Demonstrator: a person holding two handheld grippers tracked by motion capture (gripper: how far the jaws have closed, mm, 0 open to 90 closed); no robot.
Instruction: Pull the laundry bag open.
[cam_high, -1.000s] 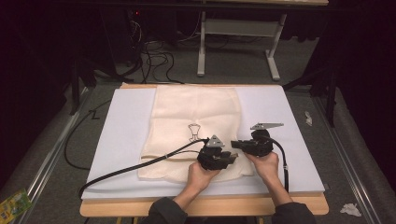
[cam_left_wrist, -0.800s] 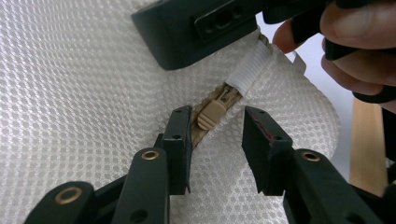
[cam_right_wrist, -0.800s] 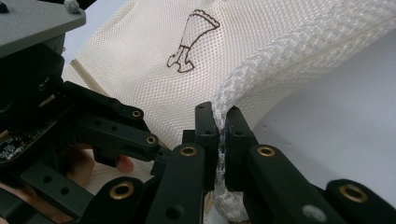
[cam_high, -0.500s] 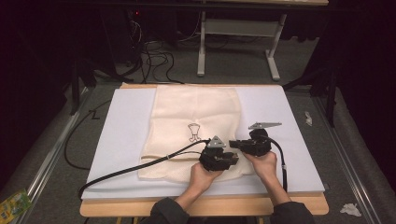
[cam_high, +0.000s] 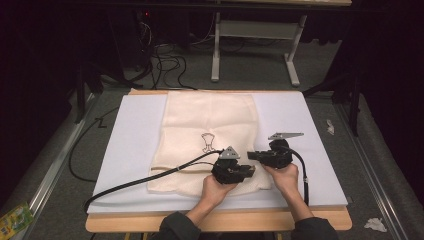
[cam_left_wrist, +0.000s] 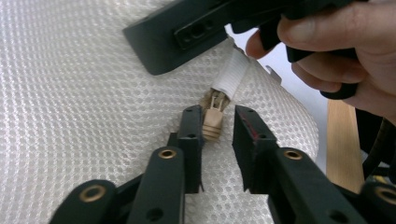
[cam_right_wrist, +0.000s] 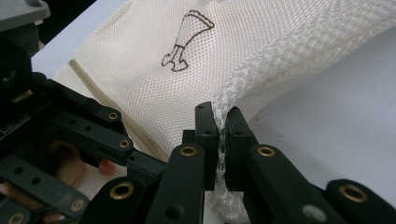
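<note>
High view: a cream mesh bag lies flat on a white sheet that covers the wooden tabletop, and everything else sits around that bag. A small dark drawing is printed near the bag's middle. Both of the person's hands work at the bag's near right corner. The left hand-held gripper rests on the bag close to its near edge, with its black cable trailing across the bag's near left part and off the sheet. The right hand-held gripper sits just beyond and to the right of it, at the bag's right edge, pointing toward the left one.

In the left gripper view, the left hand-held gripper stands with its jaws partly apart over the mesh, a tan zipper pull between them; it lies beside one jaw, and I cannot tell whether they touch. A white fabric tab sits just past the pull.

In the right gripper view, the right hand-held gripper has its jaws pinched tight on a bunched fold of the bag's edge, lifting it off the sheet.
</note>
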